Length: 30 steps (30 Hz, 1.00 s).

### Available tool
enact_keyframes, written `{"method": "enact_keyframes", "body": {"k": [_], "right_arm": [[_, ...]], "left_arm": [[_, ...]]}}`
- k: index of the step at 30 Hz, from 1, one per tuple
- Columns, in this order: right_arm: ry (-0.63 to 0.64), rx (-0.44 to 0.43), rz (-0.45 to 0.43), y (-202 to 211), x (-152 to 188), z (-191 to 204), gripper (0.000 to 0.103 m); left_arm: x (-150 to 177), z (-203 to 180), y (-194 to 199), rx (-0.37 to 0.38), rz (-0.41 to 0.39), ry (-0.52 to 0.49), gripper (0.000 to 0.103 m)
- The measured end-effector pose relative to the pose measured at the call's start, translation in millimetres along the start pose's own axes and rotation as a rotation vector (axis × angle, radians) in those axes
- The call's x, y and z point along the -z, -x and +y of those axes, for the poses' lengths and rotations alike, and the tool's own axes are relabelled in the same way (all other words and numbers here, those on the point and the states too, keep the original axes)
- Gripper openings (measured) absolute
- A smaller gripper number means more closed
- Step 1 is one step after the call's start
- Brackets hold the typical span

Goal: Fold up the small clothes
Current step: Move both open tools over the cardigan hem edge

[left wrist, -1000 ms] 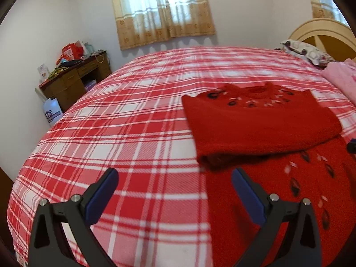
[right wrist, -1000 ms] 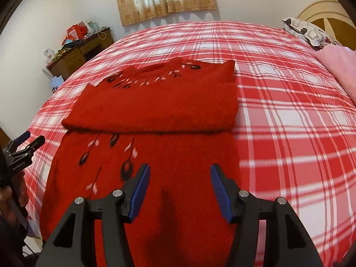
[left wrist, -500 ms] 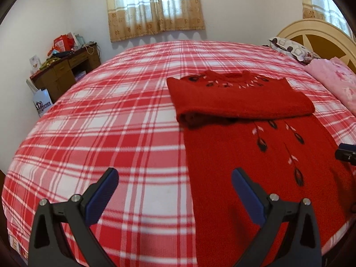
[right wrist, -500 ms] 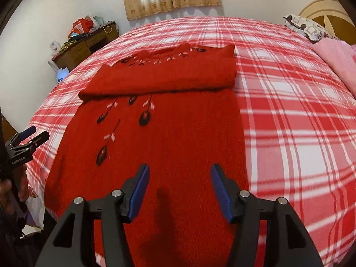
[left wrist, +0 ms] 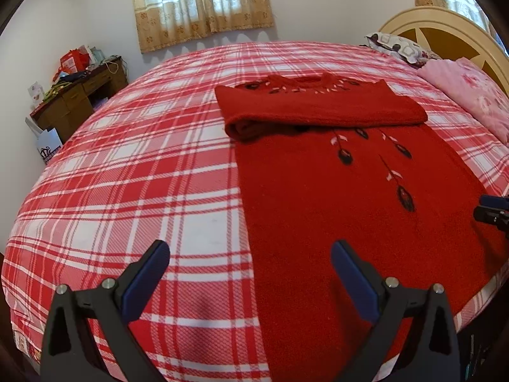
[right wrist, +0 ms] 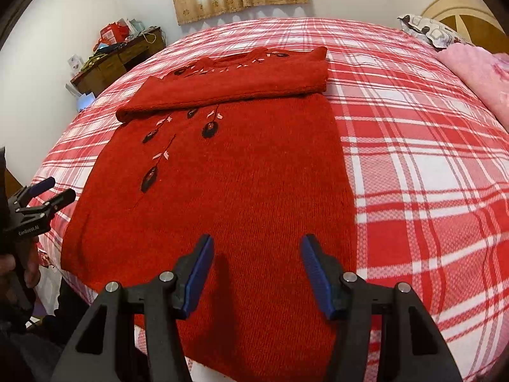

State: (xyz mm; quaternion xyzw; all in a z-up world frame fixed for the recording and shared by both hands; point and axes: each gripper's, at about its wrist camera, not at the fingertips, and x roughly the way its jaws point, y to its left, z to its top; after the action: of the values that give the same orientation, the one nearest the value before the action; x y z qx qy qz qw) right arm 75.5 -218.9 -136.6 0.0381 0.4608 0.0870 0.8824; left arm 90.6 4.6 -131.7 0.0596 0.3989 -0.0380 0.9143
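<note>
Both grippers, left (left wrist: 249, 278) and right (right wrist: 256, 269), agape, empty; sweater (right wrist: 222, 197) hem just below, long axis running away.

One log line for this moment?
red sweater: top folded, flat on bed | left gripper: open, empty | right gripper: open, empty
</note>
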Motion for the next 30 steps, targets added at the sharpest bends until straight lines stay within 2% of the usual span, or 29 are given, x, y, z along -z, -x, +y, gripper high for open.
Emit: {"method": "enact_keyframes", "body": {"k": [11,14,21,27,30], "right_arm": [[-0.001,0.008,-0.003,6,14,3,0.059],[0.002,0.006,-0.002,7,18,3,0.059],[-0.003,0.002,-0.005,11,25,1,0.059],[0.021,0.024,-0.012,10,27,6,0.062],[0.018,0.019,-0.013,11,27,6,0.062]], "left_arm": [[12,-8,5,0.030,0.029,-0.011,0.102],[17,-9,6,0.056,0.052,-0.008,0.098],[36,-6,3,0.156,0.159,0.041,0.073],[56,-4,8,0.278,0.243,0.106,0.072],[59,-4,7,0.286,0.251,0.115,0.068]]}}
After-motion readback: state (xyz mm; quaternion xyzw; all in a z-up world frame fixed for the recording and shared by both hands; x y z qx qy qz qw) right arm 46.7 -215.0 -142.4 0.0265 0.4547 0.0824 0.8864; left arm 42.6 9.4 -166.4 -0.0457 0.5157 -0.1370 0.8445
